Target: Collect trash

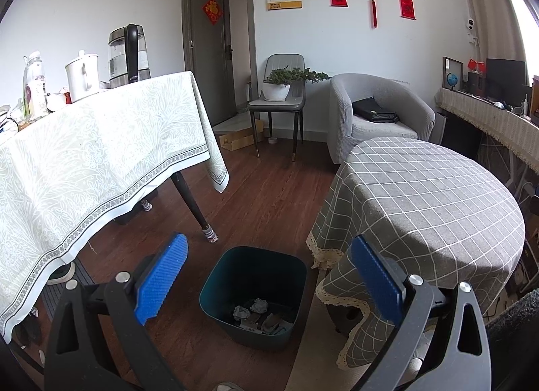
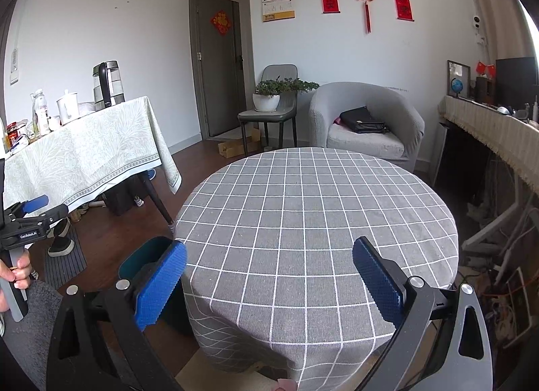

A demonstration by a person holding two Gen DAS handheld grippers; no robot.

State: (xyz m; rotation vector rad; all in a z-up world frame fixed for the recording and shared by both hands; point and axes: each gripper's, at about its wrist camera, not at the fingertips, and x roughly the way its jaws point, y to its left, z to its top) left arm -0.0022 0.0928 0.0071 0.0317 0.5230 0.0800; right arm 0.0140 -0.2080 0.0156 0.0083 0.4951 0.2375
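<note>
A dark teal trash bin (image 1: 254, 293) stands on the wood floor between the two tables, with crumpled paper and scraps (image 1: 259, 317) lying in its bottom. My left gripper (image 1: 269, 276) is open and empty, held above the bin. My right gripper (image 2: 269, 279) is open and empty over the near edge of the round table with the grey checked cloth (image 2: 316, 209). The bin's rim (image 2: 145, 256) shows behind its left finger. The left gripper (image 2: 33, 210) also shows at the far left of the right wrist view, held by a hand.
A table with a pale patterned cloth (image 1: 84, 155) at left carries a kettle (image 1: 129, 54), a white pot and bottles. A grey armchair (image 1: 377, 114) with a black bag and a chair with a potted plant (image 1: 283, 84) stand by the far wall. A draped counter (image 2: 492, 134) runs along the right.
</note>
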